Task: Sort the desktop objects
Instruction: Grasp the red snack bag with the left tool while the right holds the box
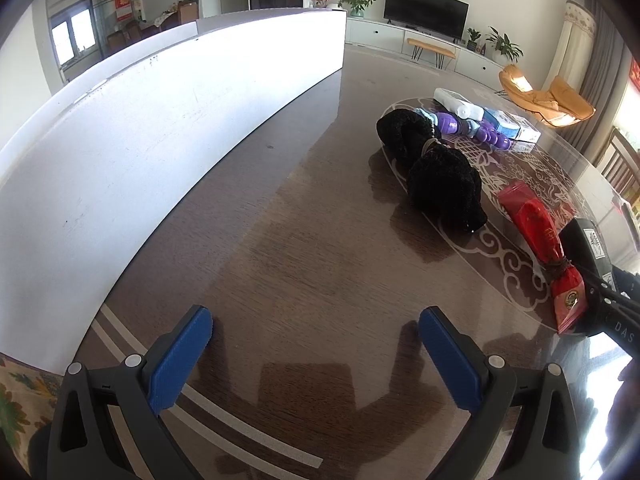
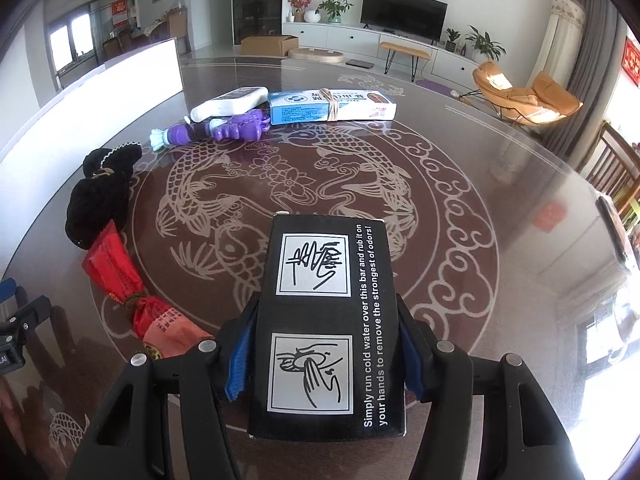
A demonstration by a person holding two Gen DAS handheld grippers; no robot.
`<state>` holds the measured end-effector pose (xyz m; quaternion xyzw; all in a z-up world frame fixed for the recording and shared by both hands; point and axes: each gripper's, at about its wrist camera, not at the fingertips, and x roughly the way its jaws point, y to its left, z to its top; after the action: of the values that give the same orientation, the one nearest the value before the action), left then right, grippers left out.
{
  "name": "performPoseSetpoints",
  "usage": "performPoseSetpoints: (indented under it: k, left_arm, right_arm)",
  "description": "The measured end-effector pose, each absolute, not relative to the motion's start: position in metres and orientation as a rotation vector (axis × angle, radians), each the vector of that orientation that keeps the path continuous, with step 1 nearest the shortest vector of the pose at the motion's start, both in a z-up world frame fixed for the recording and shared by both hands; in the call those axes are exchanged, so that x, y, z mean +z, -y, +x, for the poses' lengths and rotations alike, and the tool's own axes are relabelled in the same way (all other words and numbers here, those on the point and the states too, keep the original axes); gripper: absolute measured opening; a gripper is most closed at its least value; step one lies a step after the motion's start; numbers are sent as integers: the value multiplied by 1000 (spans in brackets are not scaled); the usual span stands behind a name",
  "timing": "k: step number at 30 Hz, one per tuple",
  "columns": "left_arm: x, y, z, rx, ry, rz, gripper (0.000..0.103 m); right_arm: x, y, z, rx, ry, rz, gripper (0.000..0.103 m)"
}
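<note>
My right gripper point(image 2: 326, 344) is shut on a black box point(image 2: 326, 320) with white hand-washing pictures, held above the table; the box also shows at the right edge of the left wrist view point(image 1: 588, 248). My left gripper point(image 1: 316, 344) is open and empty, low over the brown table point(image 1: 280, 260). A red wrapped packet point(image 2: 124, 288) point(image 1: 540, 240), a black plush toy point(image 2: 100, 192) point(image 1: 432, 164), a purple toy point(image 2: 216, 130) point(image 1: 472, 126), a white bottle point(image 2: 230, 104) point(image 1: 458, 104) and a blue-white box point(image 2: 332, 106) point(image 1: 508, 124) lie on the table.
A long white panel point(image 1: 140, 140) stands along the table's left side. The table has a glass top with a fish pattern point(image 2: 288, 184). Wooden chairs point(image 2: 616, 168) stand at the right edge.
</note>
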<state>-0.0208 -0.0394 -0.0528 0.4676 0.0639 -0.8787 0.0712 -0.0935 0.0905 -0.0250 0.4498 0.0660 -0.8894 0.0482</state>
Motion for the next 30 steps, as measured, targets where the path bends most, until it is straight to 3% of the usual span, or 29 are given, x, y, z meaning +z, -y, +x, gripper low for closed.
performPoseSetpoints:
  k: [8, 16, 22, 27, 30]
  left_arm:
    - [-51, 45, -19, -2660, -287, 1393, 103]
    - [-45, 21, -13, -2875, -416, 1540, 103]
    - [-46, -31, -28, -2958, -225, 1623, 103]
    - [-48, -70, -59, -2888, -205, 1641, 103]
    - [-52, -101, -71, -2843, -14, 1659, 103]
  right_arm:
    - [-29, -53, -51, -2592, -226, 1300, 60]
    - [-28, -90, -18, -2694, -187, 1333, 60]
    - [-27, -118, 1, -2725, -135, 1326, 60]
    - [-27, -121, 2, -2736, -94, 1324, 60]
    - [-27, -123, 1, -2747, -79, 1330, 60]
